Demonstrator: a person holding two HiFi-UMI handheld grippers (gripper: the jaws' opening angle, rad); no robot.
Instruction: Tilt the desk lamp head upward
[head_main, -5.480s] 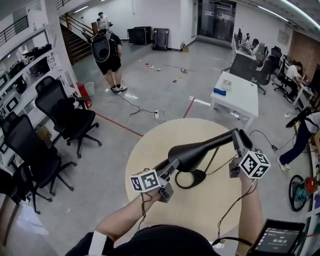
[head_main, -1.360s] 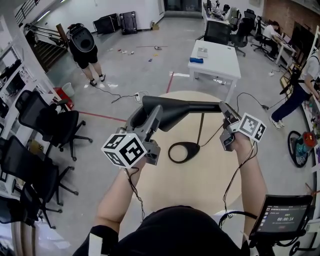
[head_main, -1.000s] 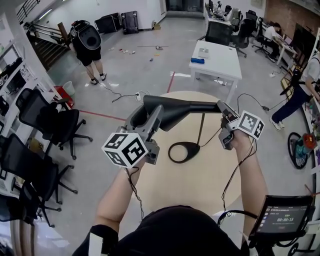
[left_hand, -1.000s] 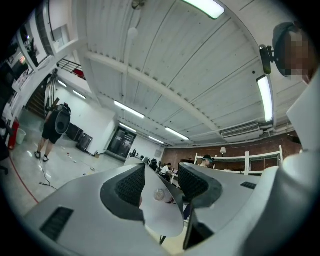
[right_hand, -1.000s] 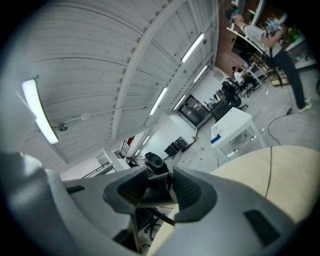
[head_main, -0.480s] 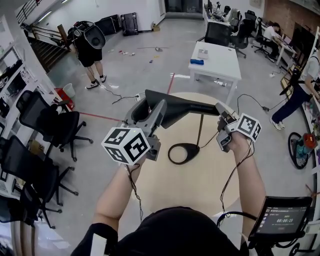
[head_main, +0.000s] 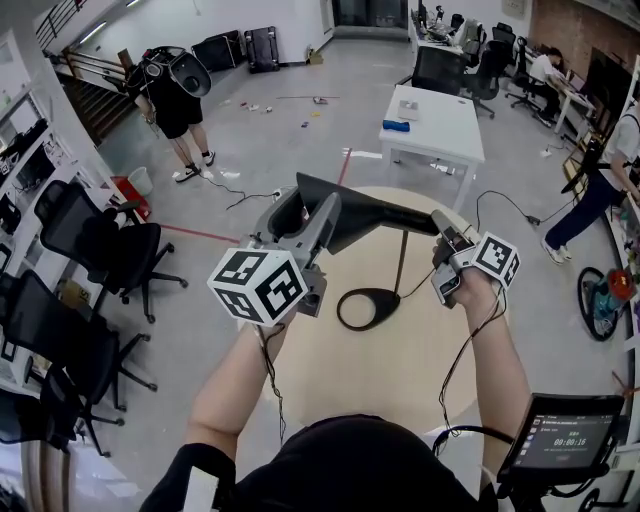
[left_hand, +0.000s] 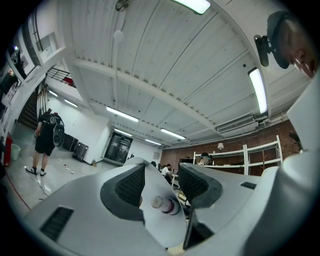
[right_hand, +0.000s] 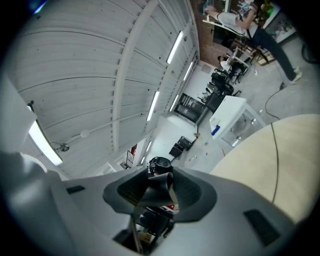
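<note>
A: So, layout? Biggest first.

B: Centre of the head view is the round table (head_main: 370, 380), pale top. Well behind it stands a white desk (head_main: 440, 125). Some black office chairs (head_main: 100, 240) are on the floor to the left.

A: And the task item?

B: The lamp head (head_main: 355, 215) is a black shade, wide at the left, tapering into a thin lamp arm (head_main: 405, 214) that runs right. From that arm a stem (head_main: 399, 265) drops to the ring base (head_main: 386, 300), which sits flat on the tabletop.

A: Tongs versus the head?

B: 1 at each end. At the wide end is the left gripper (left_hand: 161, 184). The shade's pale inner face fills the gap between its pads, so it's clamped on the lamp head, camera looking up at the ceiling. At the thin end, just right of the stem joint, is the right gripper (right_hand: 159, 189), pads pressed onto the dark lamp arm.

A: Head's position?

B: Off the table, spanning the 2 grippers, over the ring base. The wide end sits higher in the head view than the thin end.

A: Small stuff?

B: There's a bulb (left_hand: 164, 204) on the shade's inner face, just below the left pads.
</note>
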